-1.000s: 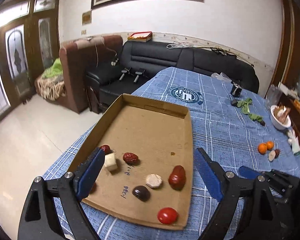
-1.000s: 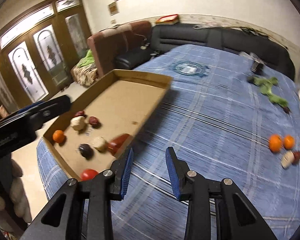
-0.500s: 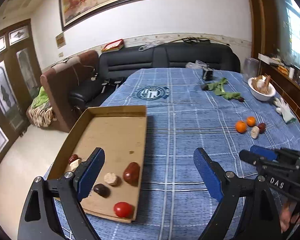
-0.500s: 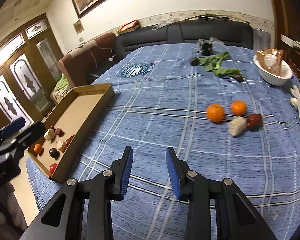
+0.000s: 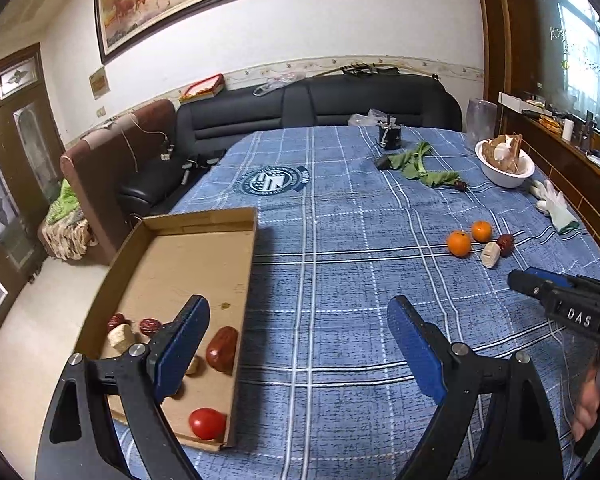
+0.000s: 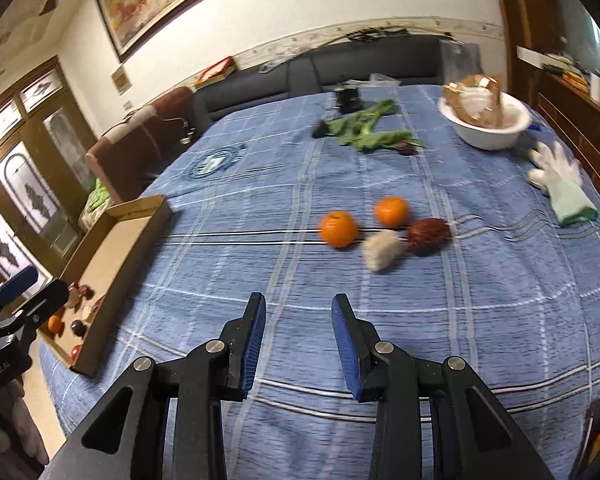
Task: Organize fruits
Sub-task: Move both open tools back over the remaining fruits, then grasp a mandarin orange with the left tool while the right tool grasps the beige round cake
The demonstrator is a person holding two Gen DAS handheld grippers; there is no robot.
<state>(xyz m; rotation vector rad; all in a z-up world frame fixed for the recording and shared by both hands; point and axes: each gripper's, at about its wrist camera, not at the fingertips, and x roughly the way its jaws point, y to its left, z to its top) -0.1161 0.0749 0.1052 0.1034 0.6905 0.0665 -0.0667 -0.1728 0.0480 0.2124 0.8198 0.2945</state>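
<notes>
A shallow cardboard tray (image 5: 188, 256) lies on the blue checked tablecloth at the left. It holds several pieces: a tomato (image 5: 207, 423), a long red fruit (image 5: 222, 349), red dates and a pale chunk (image 5: 120, 338). My left gripper (image 5: 300, 336) hovers wide open beside the tray's right wall, holding nothing. Two oranges (image 6: 338, 229) (image 6: 392, 211), a pale chunk (image 6: 382, 254) and a dark red date (image 6: 428, 236) lie loose on the cloth. My right gripper (image 6: 299, 308) is short of them, its jaws a narrow gap apart with nothing between. The tray (image 6: 116, 240) shows far left in the right wrist view.
A white bowl (image 6: 488, 136) with brown paper, a white glove (image 6: 560, 184), green leaves (image 6: 368, 128) and a small black object (image 6: 348, 100) lie at the table's far side. A dark sofa (image 5: 340, 104) stands behind the table. A wooden sideboard runs along the right.
Both views have swung right, away from the tray and across the cloth. The loose oranges, chunk and date are now much closer in front of my right gripper.
</notes>
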